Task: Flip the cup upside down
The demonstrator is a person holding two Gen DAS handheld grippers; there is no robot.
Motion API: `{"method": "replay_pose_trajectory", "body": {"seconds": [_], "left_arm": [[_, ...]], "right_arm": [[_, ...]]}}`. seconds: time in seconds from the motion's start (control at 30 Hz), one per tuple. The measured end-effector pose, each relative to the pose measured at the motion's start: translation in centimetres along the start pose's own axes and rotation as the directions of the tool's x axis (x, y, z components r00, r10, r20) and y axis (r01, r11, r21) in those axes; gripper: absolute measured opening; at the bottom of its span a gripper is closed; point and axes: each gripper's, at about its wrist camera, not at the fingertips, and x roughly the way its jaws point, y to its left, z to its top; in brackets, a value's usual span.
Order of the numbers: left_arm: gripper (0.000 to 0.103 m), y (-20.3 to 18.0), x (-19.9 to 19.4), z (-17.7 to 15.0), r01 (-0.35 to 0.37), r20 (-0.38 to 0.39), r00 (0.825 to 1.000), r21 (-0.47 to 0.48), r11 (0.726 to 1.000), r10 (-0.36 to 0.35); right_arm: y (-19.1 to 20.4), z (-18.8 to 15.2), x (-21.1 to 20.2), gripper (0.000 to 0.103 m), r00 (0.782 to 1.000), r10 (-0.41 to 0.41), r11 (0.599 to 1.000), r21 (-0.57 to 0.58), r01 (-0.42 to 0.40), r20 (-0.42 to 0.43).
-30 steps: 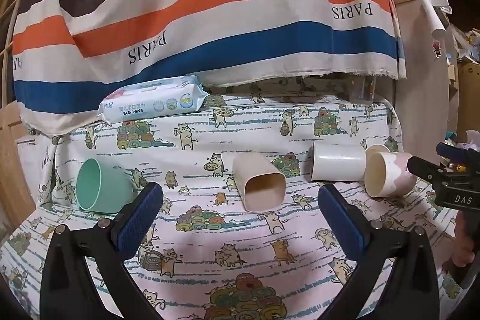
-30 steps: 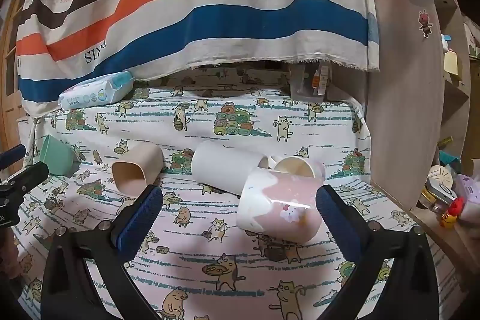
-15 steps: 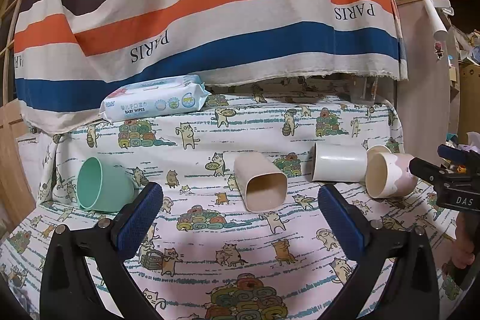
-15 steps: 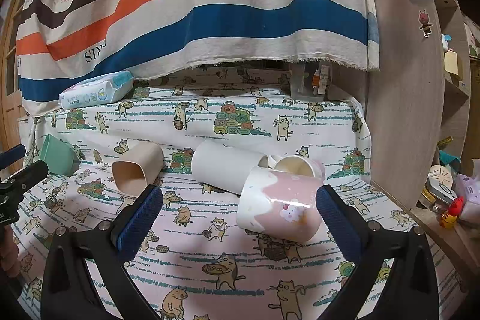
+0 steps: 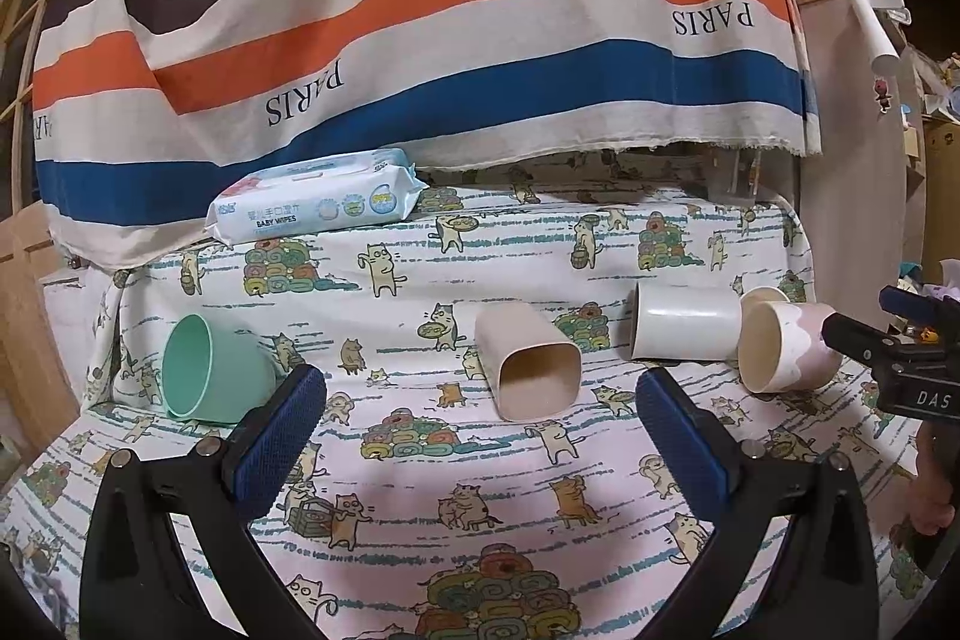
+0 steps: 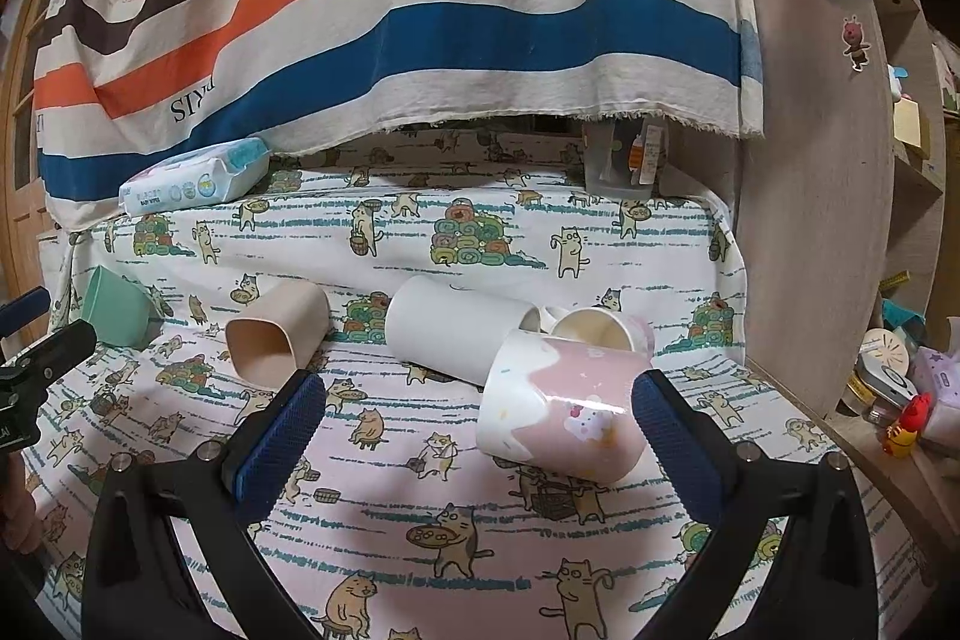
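Several cups lie on their sides on the cat-print cloth. A mint green cup (image 5: 207, 370) (image 6: 117, 305) is at the left. A beige square cup (image 5: 528, 364) (image 6: 279, 337) is in the middle. A white cup (image 5: 684, 322) (image 6: 456, 334) lies right of it, with a pink-and-white cup (image 5: 783, 355) (image 6: 561, 412) and a smaller pink cup (image 6: 606, 331) beside it. My left gripper (image 5: 480, 436) is open and empty, in front of the beige cup. My right gripper (image 6: 480, 436) is open and empty, close in front of the pink-and-white cup.
A pack of baby wipes (image 5: 318, 202) lies at the back left. A striped cloth (image 5: 420, 10) hangs behind. A wooden shelf panel (image 6: 822, 160) stands at the right, with small items (image 6: 900, 400) on a ledge. A clear container (image 6: 624, 160) sits at the back right.
Both views have shifted very slightly. The cups have not moved and both grippers stay open.
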Motion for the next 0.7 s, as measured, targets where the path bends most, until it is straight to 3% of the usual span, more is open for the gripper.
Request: {"method": "replay_pose_trajectory", "body": {"seconds": [0.7], "left_arm": [[0.103, -0.29, -0.08, 0.11, -0.020, -0.001, 1.000, 0.004, 1.000, 0.020]], "right_arm": [[-0.18, -0.23, -0.14, 0.103, 1.000, 0.007, 1.000, -0.002, -0.007, 0.009]]}}
